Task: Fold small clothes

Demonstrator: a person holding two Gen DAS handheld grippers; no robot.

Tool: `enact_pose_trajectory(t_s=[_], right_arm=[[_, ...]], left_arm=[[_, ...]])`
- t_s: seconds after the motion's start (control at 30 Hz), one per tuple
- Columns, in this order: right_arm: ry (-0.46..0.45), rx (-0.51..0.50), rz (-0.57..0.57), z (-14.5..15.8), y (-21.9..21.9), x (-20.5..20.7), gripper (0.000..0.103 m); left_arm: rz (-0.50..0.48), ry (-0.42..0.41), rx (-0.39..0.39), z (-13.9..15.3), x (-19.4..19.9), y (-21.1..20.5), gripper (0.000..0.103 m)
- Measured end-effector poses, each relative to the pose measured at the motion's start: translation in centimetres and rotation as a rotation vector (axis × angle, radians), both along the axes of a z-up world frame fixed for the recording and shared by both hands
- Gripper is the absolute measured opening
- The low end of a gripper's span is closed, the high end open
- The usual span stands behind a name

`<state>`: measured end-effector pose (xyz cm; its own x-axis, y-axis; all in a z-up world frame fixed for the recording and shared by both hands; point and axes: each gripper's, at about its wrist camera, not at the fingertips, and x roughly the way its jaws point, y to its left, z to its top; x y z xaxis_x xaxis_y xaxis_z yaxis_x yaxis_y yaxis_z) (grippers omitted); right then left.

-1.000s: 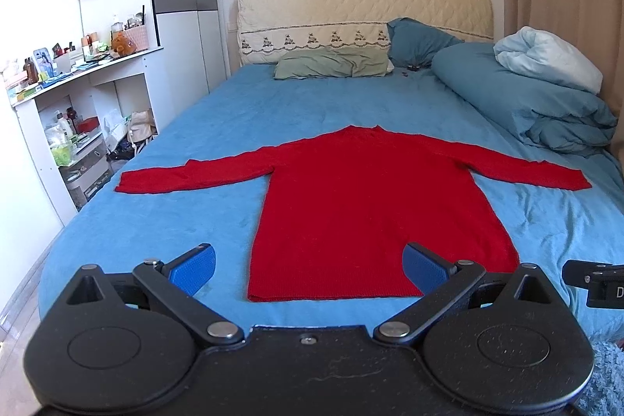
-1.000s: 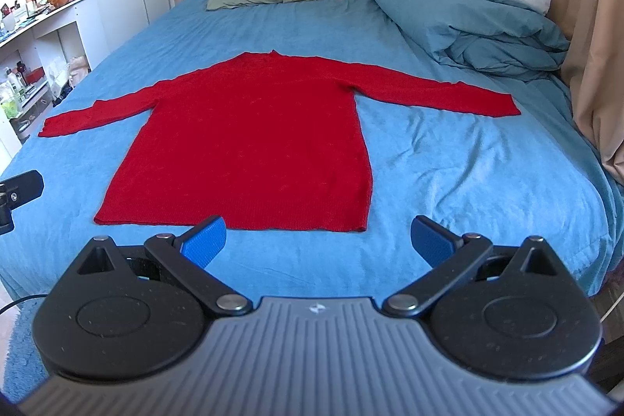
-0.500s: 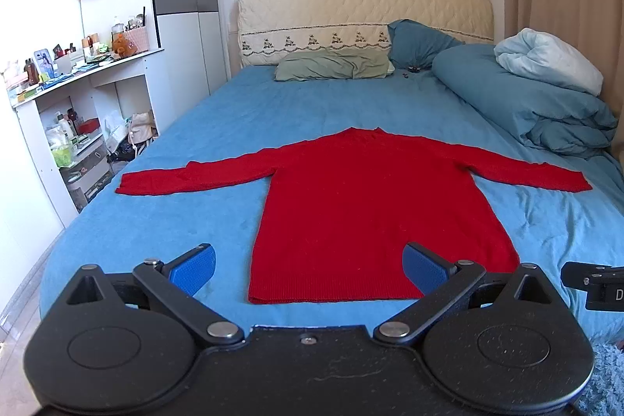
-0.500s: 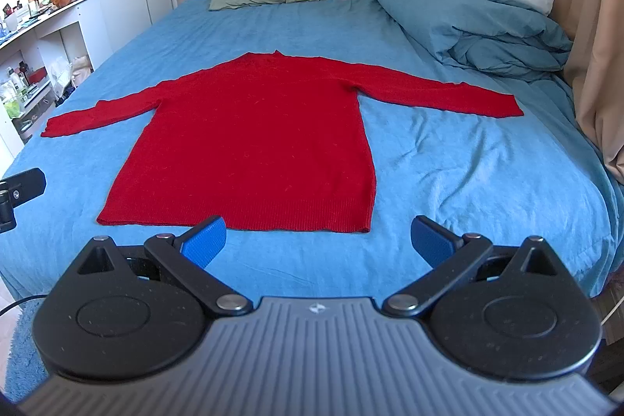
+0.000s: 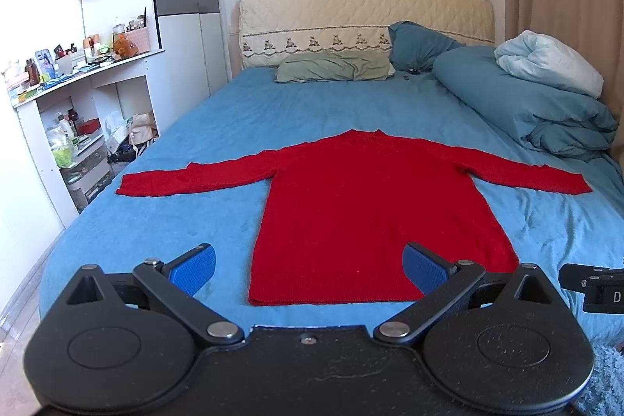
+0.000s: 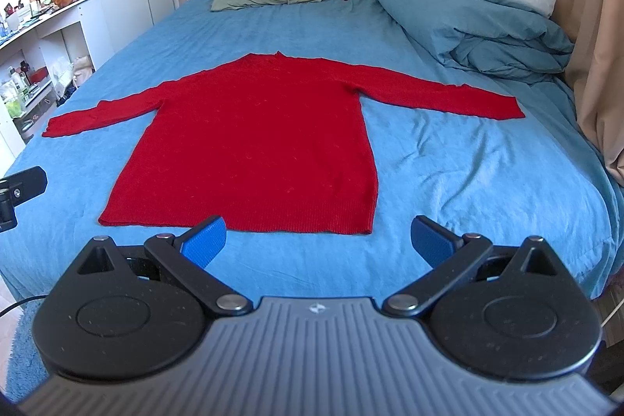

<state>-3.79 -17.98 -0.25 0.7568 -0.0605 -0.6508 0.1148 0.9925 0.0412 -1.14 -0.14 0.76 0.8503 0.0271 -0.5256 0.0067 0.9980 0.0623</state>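
Sweater (image 5: pixel 370 205) lay flat on the bed (image 5: pixel 218 158), unmoved; I had edged both tongs, left (image 5: pixel 308 266) and right (image 6: pixel 318 234), slightly nearer its hem, wide open, empty; folding unstarted.

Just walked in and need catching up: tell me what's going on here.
A person holds two grippers at the foot of a bed. A red sweater lies flat on the blue sheet, sleeves spread out, nothing folded yet. The left gripper and right gripper are both open and empty, short of the sweater's hem.
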Motion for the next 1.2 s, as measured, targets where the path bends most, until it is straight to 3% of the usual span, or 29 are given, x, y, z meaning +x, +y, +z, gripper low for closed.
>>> enact_pose_trajectory(t_s=[1.0,1.2], right_arm=[[-0.011,0.009,-0.003,0.7,0.1,-0.2,0.103],[-0.023,0.031,-0.033,2.0,-1.1,0.5,0.103]], left_arm=[[0.011,0.003,-0.022,0.5,0.0,0.3,0.103],[-0.015,-0.037,-0.041,2.9,1.8,0.1,0.103]])
